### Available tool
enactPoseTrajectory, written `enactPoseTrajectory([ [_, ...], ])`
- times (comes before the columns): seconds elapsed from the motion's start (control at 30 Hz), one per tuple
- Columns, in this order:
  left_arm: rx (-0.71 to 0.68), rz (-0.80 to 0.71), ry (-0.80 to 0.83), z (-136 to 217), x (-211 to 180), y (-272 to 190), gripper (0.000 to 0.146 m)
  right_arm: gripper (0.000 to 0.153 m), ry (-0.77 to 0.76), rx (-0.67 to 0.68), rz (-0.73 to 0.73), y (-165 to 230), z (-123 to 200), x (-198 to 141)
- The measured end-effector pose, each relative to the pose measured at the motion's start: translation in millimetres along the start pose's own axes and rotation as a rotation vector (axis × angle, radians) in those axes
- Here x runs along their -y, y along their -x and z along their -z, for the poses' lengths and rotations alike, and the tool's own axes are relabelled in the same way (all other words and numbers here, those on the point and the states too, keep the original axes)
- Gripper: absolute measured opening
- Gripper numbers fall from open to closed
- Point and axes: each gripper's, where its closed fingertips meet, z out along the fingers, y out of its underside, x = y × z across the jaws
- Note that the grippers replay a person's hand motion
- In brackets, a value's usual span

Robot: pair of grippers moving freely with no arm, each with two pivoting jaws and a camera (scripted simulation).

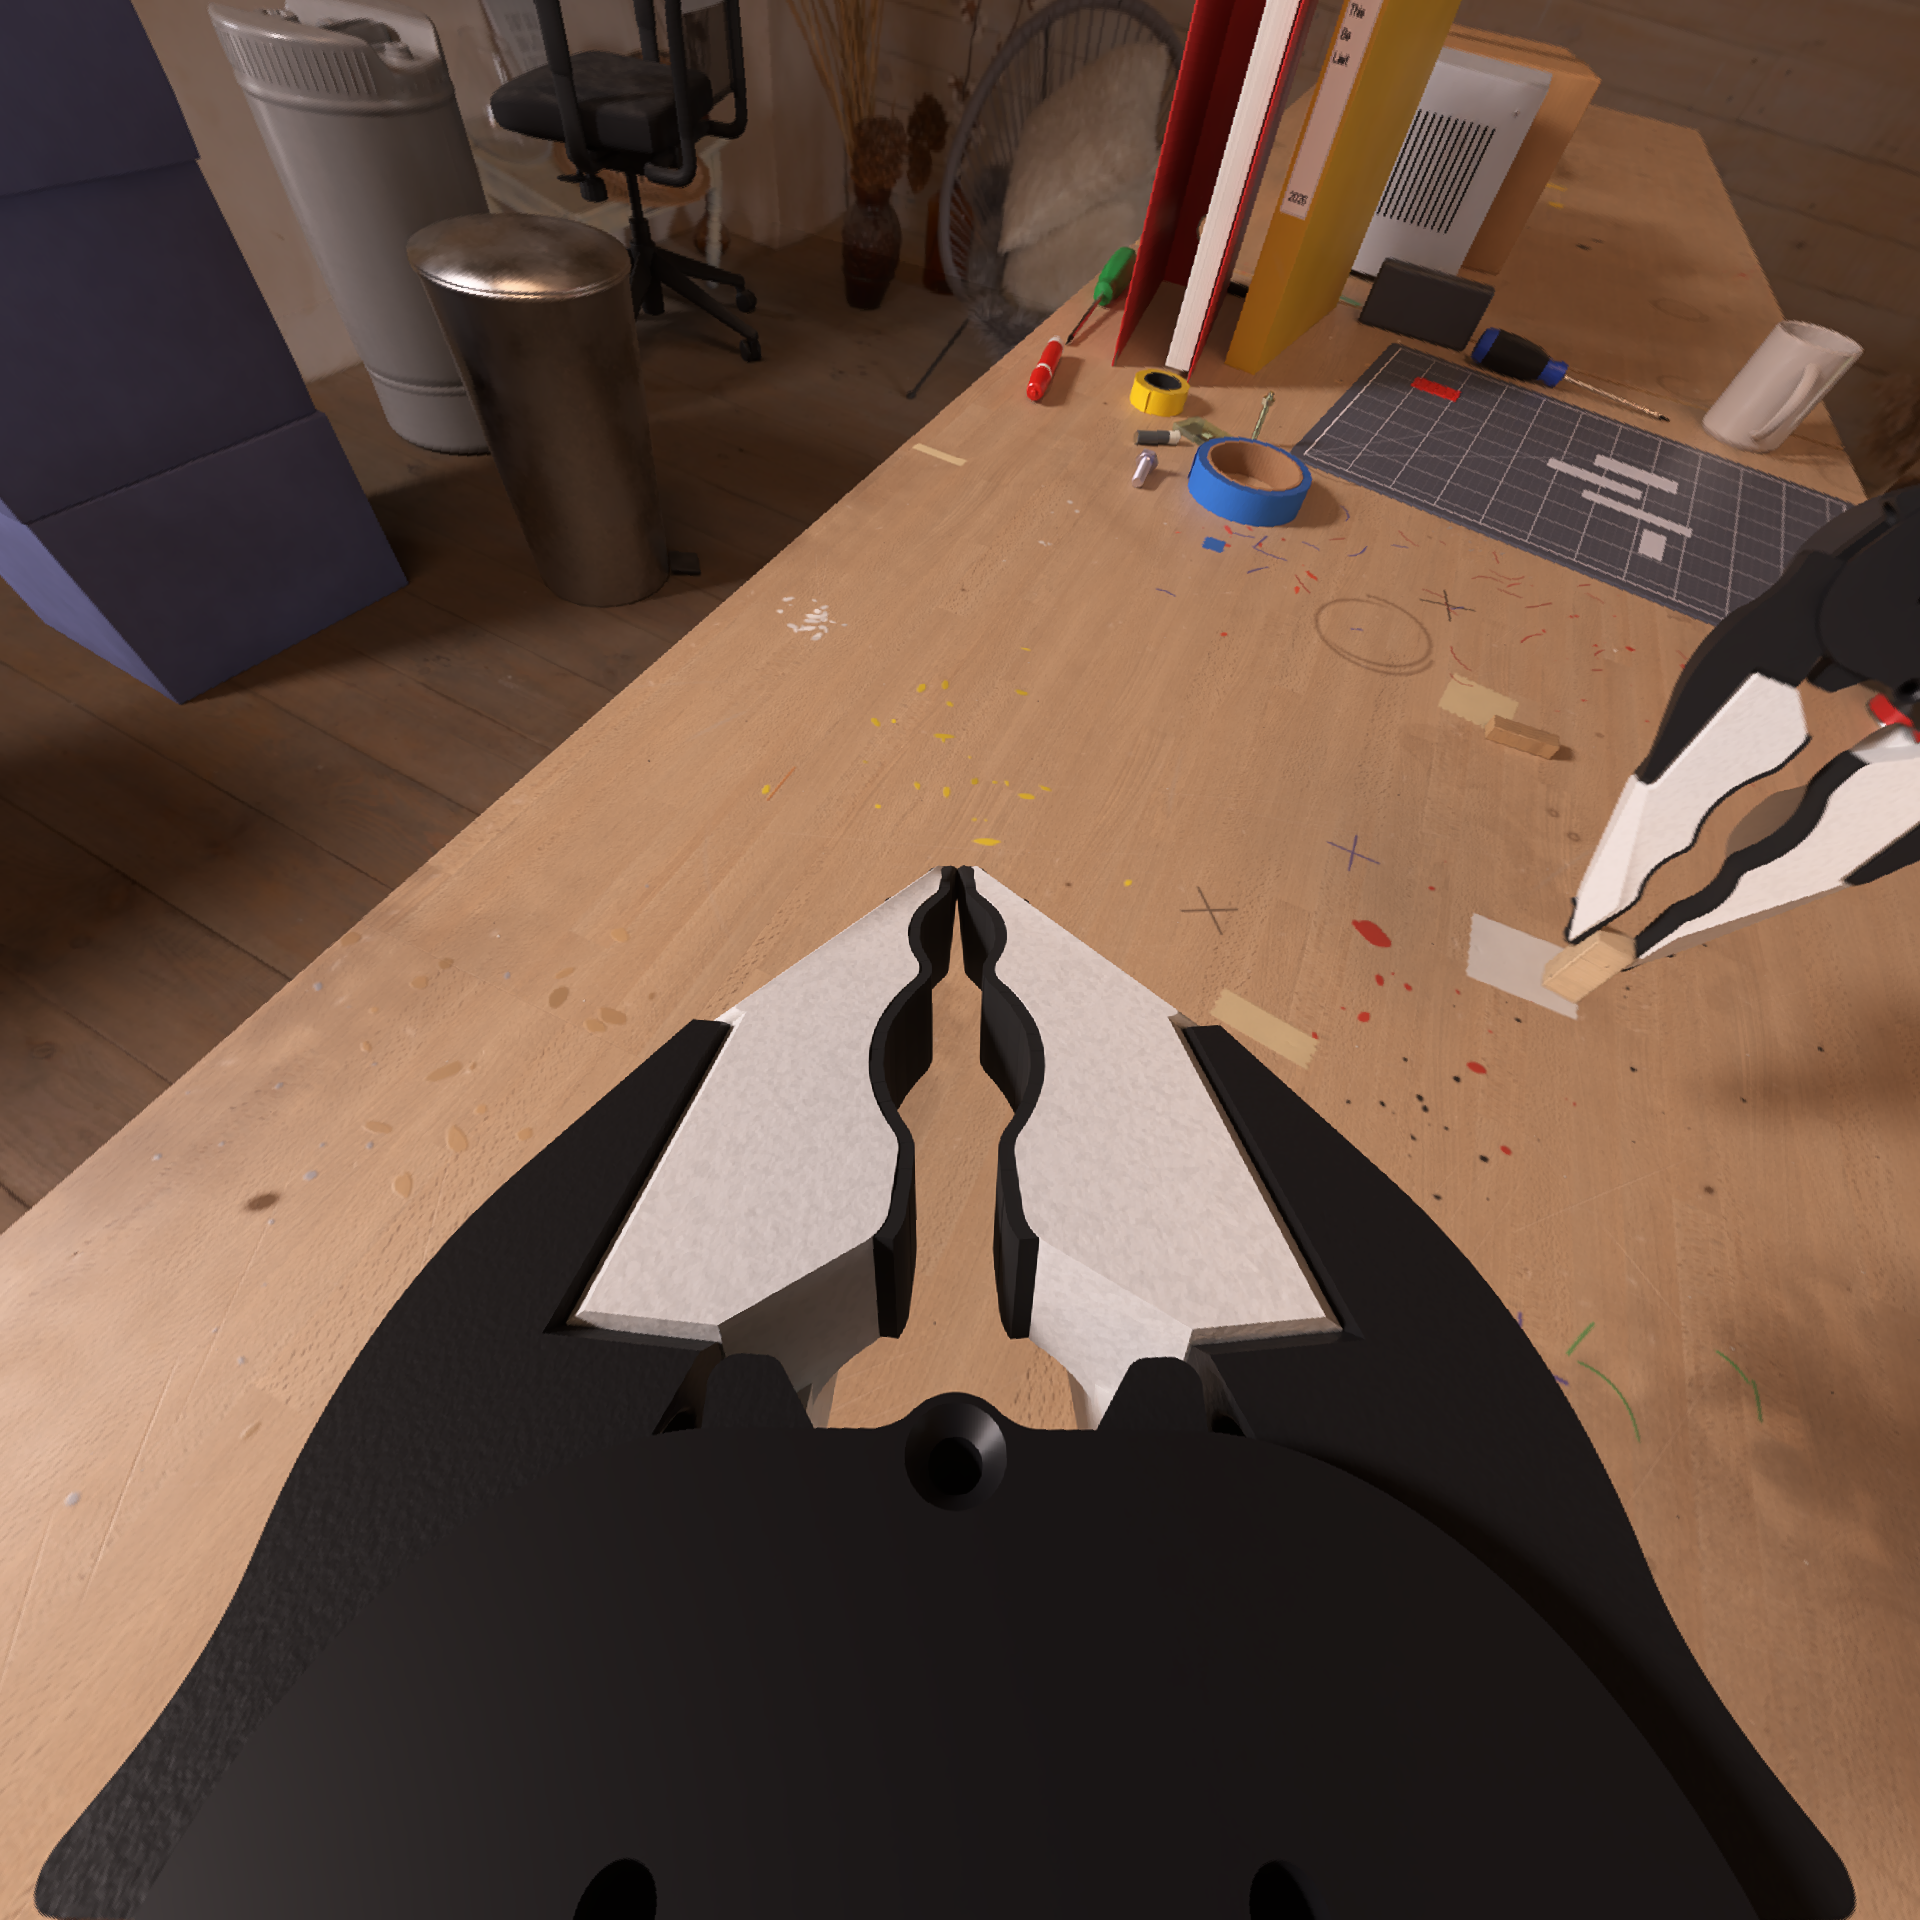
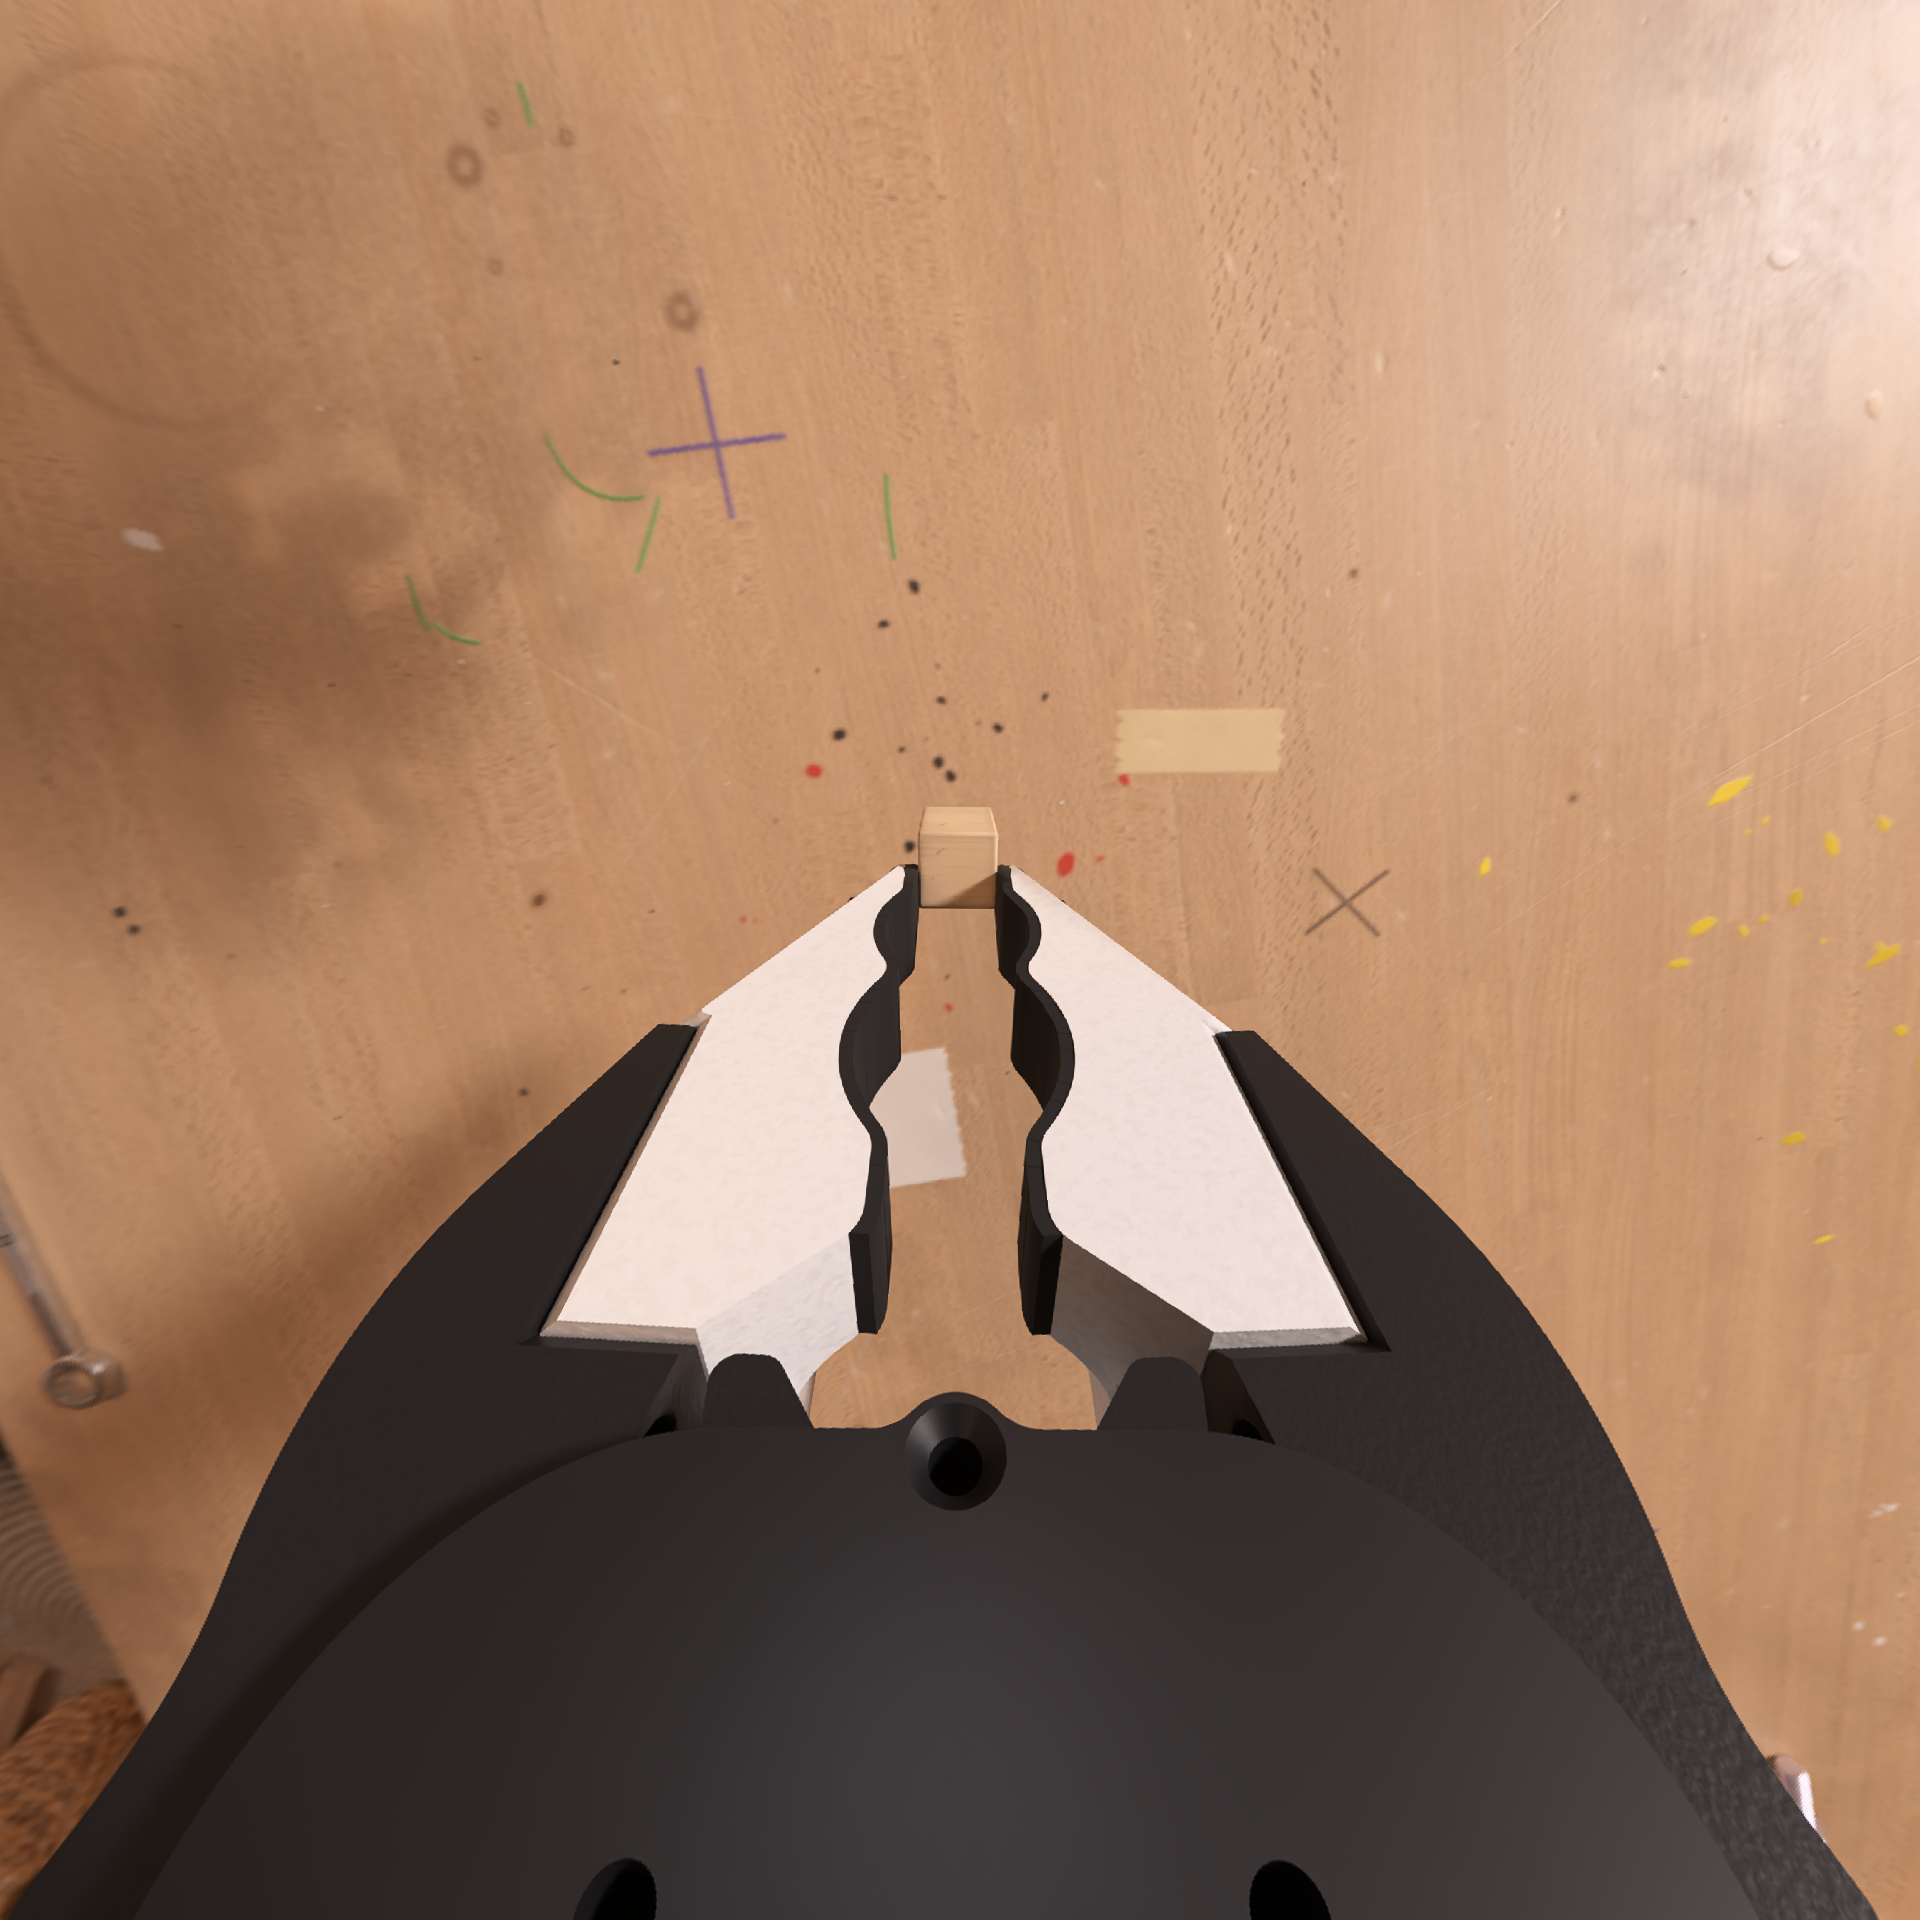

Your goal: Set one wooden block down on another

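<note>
The right gripper [image 2: 957, 883] is clamped on a small wooden block [image 2: 957, 854] at its fingertips, low over the worktop [image 1: 1039, 675] toward its right edge. The left gripper [image 1: 957, 878], fingertips together and empty, hovers nearer the left edge. A second wooden block [image 1: 1523, 737] lies farther toward the far edge, well apart.

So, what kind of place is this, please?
Probably a hobby workshop or home office: a paint-speckled wooden workbench with a cutting mat, blue tape roll and screwdrivers, plus an office chair behind.
</note>
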Motion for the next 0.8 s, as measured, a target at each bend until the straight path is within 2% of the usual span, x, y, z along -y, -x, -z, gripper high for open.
enactPoseTrajectory([
  [0.1, -0.001, 0.001, -0.001, 0.0, 0.1, -0.1, 0.0, 0.014, -0.014, -0.004, -0.034, 8.9, 16.1, -6.5],
  [0.17, -0.005, 0.001, -0.004, 0.1, 0.0, -0.2, 0.0, 0.014, -0.055, -0.105, -0.093, 11.3, 38.9, -16.9],
  [0.23, -0.011, 0.004, -0.007, 0.0, 0.1, -0.2, 0.0, 0.014, -0.096, -0.298, -0.19, 7.3, 77.5, -37.7],
  [0.3, -0.015, 0.009, -0.01, 0.1, 0.1, -0.2, 0.0, 0.014, -0.117, -0.559, -0.357, -1.4, 127.7, -74.0],
  [0.33, -0.016, 0.01, -0.012, 0.1, 0.1, -0.2, 0.0, 0.014, -0.113, -0.636, -0.475, -1.7, 147.9, -98.2],
  [0.4, -0.016, 0.008, -0.013, 0.2, 0.1, -0.3, 0.0, 0.014, -0.098, -0.634, -0.73, 2.4, 164.7, -147.5],
  [0.5, -0.017, 0.008, -0.014, 0.2, 0.0, -0.5, 0.0, 0.014, -0.039, -0.525, -1.058, 6.0, 147.8, -216.9],
  [0.57, -0.017, 0.007, -0.014, 0.2, 0.1, -0.5, 0.0, 0.014, 0.018, -0.464, -1.184, 7.9, 121.6, -251.3],
  [0.7, -0.009, 0.0, -0.01, 0.1, 0.0, -0.4, 0.0, 0.014, 0.117, -0.424, -1.279, 6.2, 73.3, -291.3],
  [0.8, -0.005, -0.003, -0.006, 0.1, 0.0, -0.5, 0.0, 0.014, 0.135, -0.425, -1.305, -1.2, 51.6, -301.9],
])
